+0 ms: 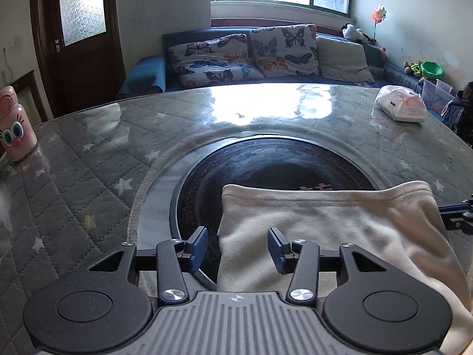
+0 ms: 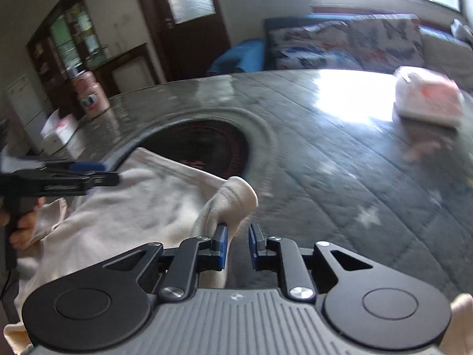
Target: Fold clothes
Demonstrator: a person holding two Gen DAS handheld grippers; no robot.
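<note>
One cream garment [image 1: 325,230], two grippers [image 1: 238,248] [image 2: 238,247]

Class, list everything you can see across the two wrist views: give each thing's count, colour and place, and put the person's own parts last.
cream garment: one, cream, near table edge, partly over the dark round inset
table: one, grey quilted star cover under clear sheet
dark round inset: one, black, table centre
pink bottle: one, pink with cartoon eyes, table's left edge
white packet: one, white and pink, far right of table
sofa: one, blue, behind table
butterfly cushions: two, patterned, on sofa
plain cushion: one, beige, on sofa
door: one, dark brown, frosted pane
green bowl: one, far right
left gripper: open, at the garment's left edge
right gripper: open, beside a raised garment fold
hand: one, holding left gripper's handle
</note>
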